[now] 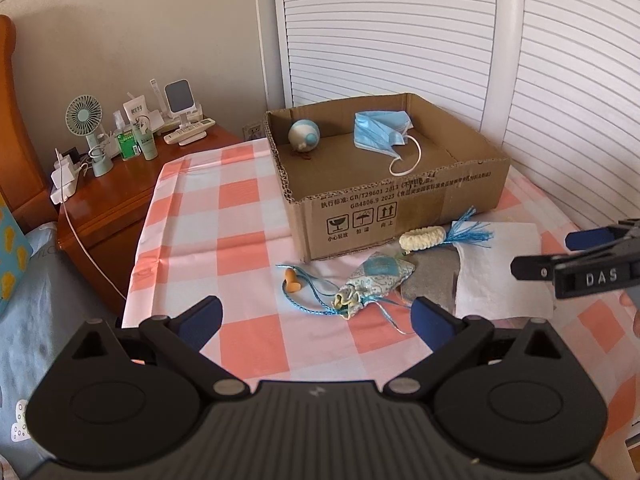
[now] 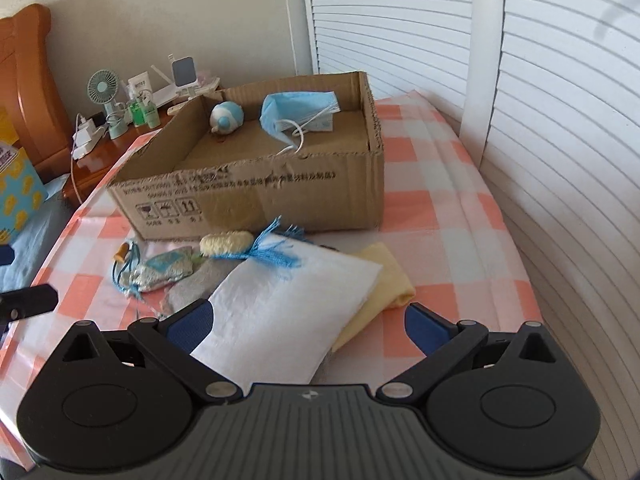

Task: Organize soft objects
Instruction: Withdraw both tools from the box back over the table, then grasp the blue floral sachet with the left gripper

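An open cardboard box (image 1: 400, 204) (image 2: 280, 204) on the checked cloth holds a blue face mask (image 1: 380, 132) (image 2: 298, 114) and a small blue-and-white ball (image 1: 304, 134) (image 2: 226, 117). In front of it lie a patterned drawstring pouch (image 1: 374, 280) (image 2: 164, 270), a cream knitted piece with a blue tassel (image 1: 424, 238) (image 2: 228, 242), a grey cloth (image 1: 432, 276), a white cloth (image 1: 500, 268) (image 2: 280, 312) and a yellow cloth (image 2: 384, 280). My left gripper (image 1: 318, 322) is open just short of the pouch. My right gripper (image 2: 308, 324) is open over the white cloth, its side showing at the left wrist view's right edge (image 1: 560, 264).
A wooden nightstand (image 1: 120, 196) (image 2: 100, 148) at the left carries a small fan (image 1: 86, 120), bottles, a phone stand and chargers with a cable. White louvred doors (image 1: 400, 32) stand behind and to the right. An orange earplug on a blue cord (image 1: 290, 278) lies left of the pouch.
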`<state>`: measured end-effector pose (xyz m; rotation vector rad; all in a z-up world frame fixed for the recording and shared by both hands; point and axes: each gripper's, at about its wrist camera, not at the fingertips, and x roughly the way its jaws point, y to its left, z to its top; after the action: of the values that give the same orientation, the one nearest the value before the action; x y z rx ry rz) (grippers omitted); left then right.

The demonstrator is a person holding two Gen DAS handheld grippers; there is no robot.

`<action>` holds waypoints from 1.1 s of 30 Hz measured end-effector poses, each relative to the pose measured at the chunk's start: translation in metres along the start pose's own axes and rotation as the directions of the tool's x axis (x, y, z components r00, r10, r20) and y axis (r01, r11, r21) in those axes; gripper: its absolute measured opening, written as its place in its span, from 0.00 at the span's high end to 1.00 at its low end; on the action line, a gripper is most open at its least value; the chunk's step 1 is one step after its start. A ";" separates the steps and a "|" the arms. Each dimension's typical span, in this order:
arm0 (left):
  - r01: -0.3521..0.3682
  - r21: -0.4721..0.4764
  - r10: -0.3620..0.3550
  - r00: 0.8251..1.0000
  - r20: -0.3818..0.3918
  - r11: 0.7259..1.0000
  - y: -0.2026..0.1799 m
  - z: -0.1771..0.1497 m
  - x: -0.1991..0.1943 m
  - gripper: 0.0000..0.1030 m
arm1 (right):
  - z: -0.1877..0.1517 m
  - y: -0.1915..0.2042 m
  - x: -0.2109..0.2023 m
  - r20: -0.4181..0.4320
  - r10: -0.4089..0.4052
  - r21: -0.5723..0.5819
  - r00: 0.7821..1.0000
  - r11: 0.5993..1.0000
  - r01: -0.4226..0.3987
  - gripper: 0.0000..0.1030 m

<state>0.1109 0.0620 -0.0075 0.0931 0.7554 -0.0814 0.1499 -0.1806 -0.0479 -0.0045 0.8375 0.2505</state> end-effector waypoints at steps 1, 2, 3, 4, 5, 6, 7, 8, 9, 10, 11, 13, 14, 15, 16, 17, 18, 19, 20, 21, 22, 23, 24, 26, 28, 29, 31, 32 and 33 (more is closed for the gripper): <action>0.004 -0.001 -0.004 1.000 -0.003 1.000 -0.001 -0.001 0.001 0.03 | -0.005 0.002 0.000 -0.005 0.005 -0.024 1.000 1.000 -0.005 0.00; 0.008 -0.001 -0.009 1.000 -0.005 1.000 -0.001 -0.002 0.001 0.03 | -0.010 0.004 0.000 -0.010 0.007 -0.045 1.000 0.999 -0.008 0.00; 0.012 0.001 -0.012 1.000 -0.007 1.000 -0.002 -0.002 0.001 0.03 | -0.015 0.005 0.001 -0.019 0.011 -0.056 1.000 0.998 -0.012 0.00; 0.017 0.003 -0.017 1.000 -0.008 1.000 -0.003 -0.003 0.001 0.03 | -0.019 0.007 0.003 -0.037 0.020 -0.066 0.999 0.998 -0.023 0.00; 0.020 0.004 -0.020 1.000 -0.010 1.000 -0.003 -0.003 0.002 0.03 | -0.024 0.008 0.004 -0.047 0.029 -0.070 0.998 0.997 -0.033 0.00; 0.024 0.003 -0.024 1.000 -0.012 1.000 -0.003 -0.003 0.002 0.03 | -0.029 0.008 0.006 -0.054 0.034 -0.072 0.998 0.997 -0.038 0.00; 0.027 0.002 -0.027 1.000 -0.012 1.000 -0.003 -0.003 0.003 0.03 | -0.034 0.008 0.008 -0.060 0.034 -0.069 0.998 0.997 -0.038 0.00; 0.031 0.001 -0.031 0.999 -0.014 1.000 -0.004 -0.004 0.004 0.03 | -0.038 0.008 0.010 -0.061 0.035 -0.064 0.998 0.997 -0.039 0.00; 0.035 0.001 -0.035 0.999 -0.016 0.999 -0.004 -0.004 0.005 0.03 | -0.040 0.009 0.011 -0.049 0.028 -0.065 0.998 0.997 -0.031 0.00; 0.040 0.002 -0.040 0.999 -0.019 0.999 -0.004 -0.004 0.007 0.03 | -0.042 0.011 0.012 -0.026 0.011 -0.077 1.000 0.997 -0.013 0.00; 0.045 0.006 -0.045 0.999 -0.023 0.999 -0.004 -0.005 0.009 0.03 | -0.042 0.013 0.014 -0.019 -0.006 -0.085 1.000 0.996 0.004 0.00; 0.058 0.018 -0.057 0.998 -0.028 0.998 -0.006 -0.005 0.013 0.03 | -0.041 0.014 0.019 -0.005 -0.041 -0.087 0.999 0.995 0.040 0.00; 0.070 0.028 -0.069 0.997 -0.028 0.997 -0.006 -0.005 0.015 0.03 | -0.041 0.015 0.021 -0.001 -0.060 -0.089 0.998 0.994 0.060 0.00; 0.079 0.036 -0.078 0.997 -0.027 0.996 -0.007 -0.005 0.018 0.03 | -0.042 0.015 0.023 -0.002 -0.091 -0.103 0.996 0.991 0.090 0.00; 0.082 0.043 -0.081 0.996 -0.030 0.996 -0.007 -0.005 0.022 0.03 | -0.042 0.015 0.024 0.002 -0.110 -0.119 0.994 0.987 0.110 0.00; 0.080 0.052 -0.078 0.996 -0.034 0.995 -0.007 -0.004 0.025 0.03 | -0.043 0.013 0.023 0.009 -0.108 -0.115 0.994 0.987 0.109 0.00; 0.081 0.063 -0.079 0.996 -0.035 0.995 -0.007 -0.004 0.029 0.03 | -0.044 0.010 0.023 0.011 -0.105 -0.106 0.994 0.989 0.105 0.00; 0.086 0.074 -0.084 0.996 -0.035 0.994 -0.007 -0.003 0.033 0.03 | -0.045 0.007 0.022 0.016 -0.107 -0.104 0.994 0.989 0.109 0.00; 0.092 0.083 -0.090 0.995 -0.035 0.992 -0.008 -0.002 0.038 0.03 | -0.045 0.006 0.022 0.020 -0.104 -0.108 0.994 0.989 0.106 0.00; 0.102 0.094 -0.099 0.995 -0.033 0.990 -0.008 0.000 0.043 0.03 | -0.046 0.005 0.021 0.022 -0.099 -0.115 0.995 0.988 0.101 0.00; 0.112 0.108 -0.110 0.994 -0.031 0.988 -0.010 0.001 0.049 0.03 | -0.046 0.004 0.021 0.022 -0.096 -0.121 0.995 0.988 0.098 0.00; 0.118 0.126 -0.115 0.993 -0.031 0.985 -0.011 0.003 0.055 0.06 | -0.046 0.004 0.021 0.021 -0.095 -0.124 0.995 0.988 0.096 0.00; 0.125 0.144 -0.121 0.992 -0.034 0.982 -0.013 0.004 0.061 0.07 | -0.046 0.004 0.021 0.021 -0.093 -0.126 0.995 0.987 0.095 0.00; 0.145 0.176 -0.140 0.989 -0.038 0.974 -0.017 0.008 0.073 0.19 | -0.046 0.005 0.021 0.022 -0.091 -0.130 0.996 0.987 0.093 0.00; 0.169 0.207 -0.162 0.986 -0.049 0.964 -0.019 0.012 0.084 0.30 | -0.046 0.005 0.021 0.020 -0.084 -0.137 0.996 0.987 0.086 0.00; 0.181 0.221 -0.172 0.983 -0.059 0.958 -0.020 0.013 0.088 0.35 | -0.046 0.004 0.020 0.019 -0.081 -0.139 0.997 0.987 0.083 0.00; 0.210 0.242 -0.199 0.977 -0.072 0.947 -0.021 0.016 0.096 0.37 | -0.047 0.004 0.020 0.016 -0.075 -0.145 0.997 0.986 0.077 0.00; 0.222 0.251 -0.209 0.975 -0.078 0.942 -0.021 0.017 0.099 0.38 | -0.046 0.004 0.020 0.015 -0.073 -0.147 0.997 0.986 0.075 0.00; 0.236 0.259 -0.221 0.972 -0.084 0.937 -0.021 0.018 0.102 0.39 | -0.046 0.004 0.020 0.014 -0.072 -0.148 0.997 0.986 0.074 0.00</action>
<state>0.1944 0.0351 -0.0659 0.2652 0.8041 -0.4053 0.1276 -0.1772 -0.0930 -0.1734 0.8066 0.2432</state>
